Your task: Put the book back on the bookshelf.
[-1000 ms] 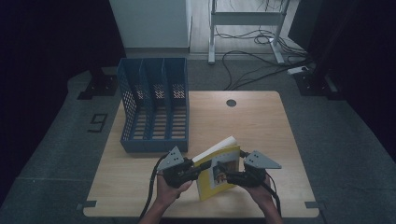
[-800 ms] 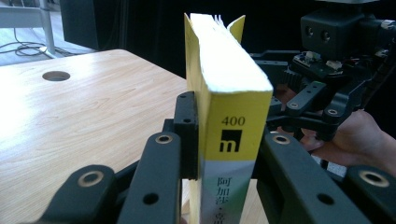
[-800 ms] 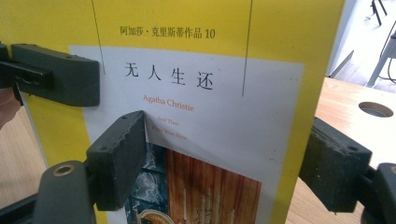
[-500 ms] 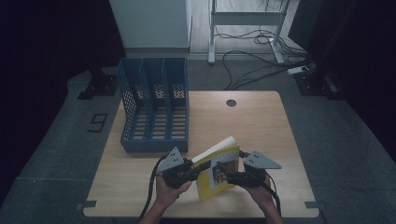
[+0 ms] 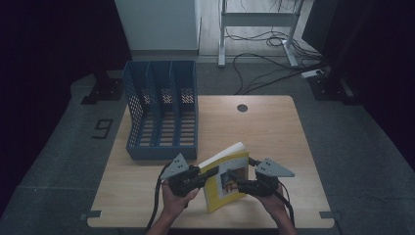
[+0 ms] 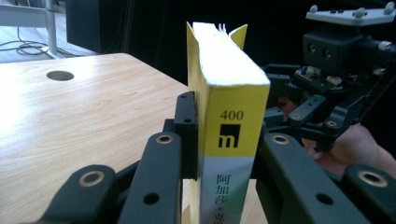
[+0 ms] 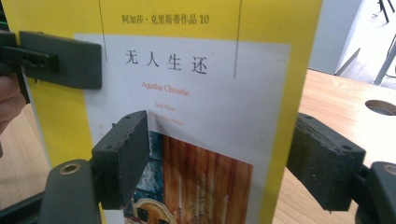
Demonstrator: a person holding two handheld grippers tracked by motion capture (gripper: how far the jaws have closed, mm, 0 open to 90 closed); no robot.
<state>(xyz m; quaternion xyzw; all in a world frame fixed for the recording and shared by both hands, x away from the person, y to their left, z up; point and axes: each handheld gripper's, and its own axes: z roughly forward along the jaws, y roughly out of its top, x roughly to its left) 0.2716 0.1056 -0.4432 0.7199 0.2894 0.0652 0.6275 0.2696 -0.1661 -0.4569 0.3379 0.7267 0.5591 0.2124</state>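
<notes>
High view: basically nothing changing over the last second, yellow book [image 5: 226, 178] still standing upright near the table's [image 5: 274, 127] front edge. Left gripper [image 5: 201, 177] staying clamped on the spine; right gripper [image 5: 234, 185] gaping wide against the cover, gripping nothing. Probably heading for the blue file rack [image 5: 161, 110].

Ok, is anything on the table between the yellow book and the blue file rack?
Nothing visible. The yellow book is held upright near the table's front edge, the left gripper shut on its spine. Only bare wood lies between it and the blue file rack behind, whose three slots look empty.
</notes>
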